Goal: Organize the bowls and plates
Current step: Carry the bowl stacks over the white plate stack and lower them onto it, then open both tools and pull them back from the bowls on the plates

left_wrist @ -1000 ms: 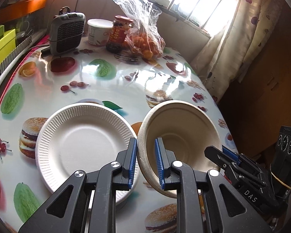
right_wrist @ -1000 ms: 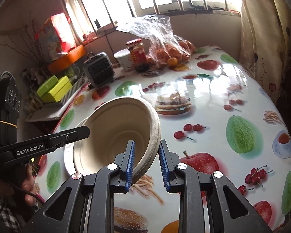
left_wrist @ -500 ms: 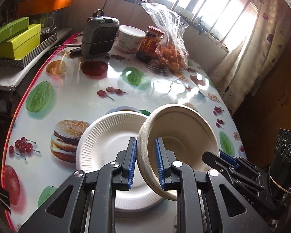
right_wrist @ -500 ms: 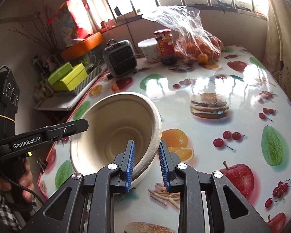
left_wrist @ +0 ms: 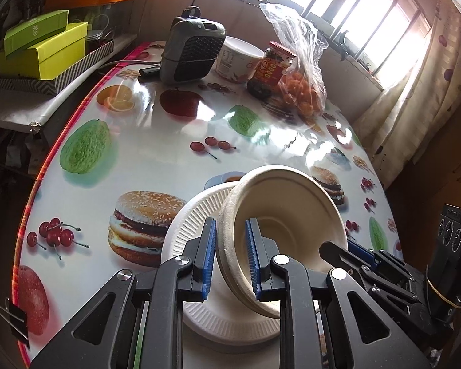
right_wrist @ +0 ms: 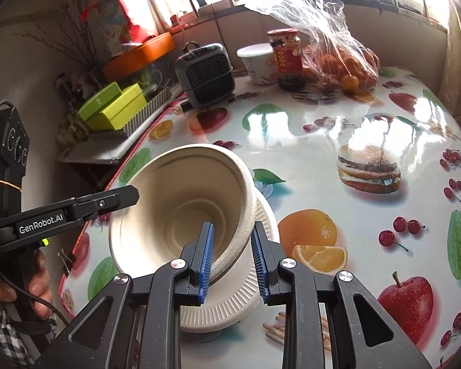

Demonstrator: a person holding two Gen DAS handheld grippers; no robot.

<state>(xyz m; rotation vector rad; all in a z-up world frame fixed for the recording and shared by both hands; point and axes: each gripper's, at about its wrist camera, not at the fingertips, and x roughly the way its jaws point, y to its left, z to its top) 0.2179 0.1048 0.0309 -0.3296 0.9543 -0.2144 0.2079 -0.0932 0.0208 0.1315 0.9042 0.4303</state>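
The bowl (left_wrist: 285, 215) is held tilted above the plate (left_wrist: 193, 215), which lies flat on the counter (left_wrist: 156, 153). Opposite sides of the rim are straddled by the left claw (left_wrist: 230, 258) and the right claw (right_wrist: 232, 259); each is set over the wall, one finger inside and one outside, yet a gap shows beside the rim, so firm clamping cannot be confirmed. The two-sided hold is judged to steady the light bowl for lowering onto the plate
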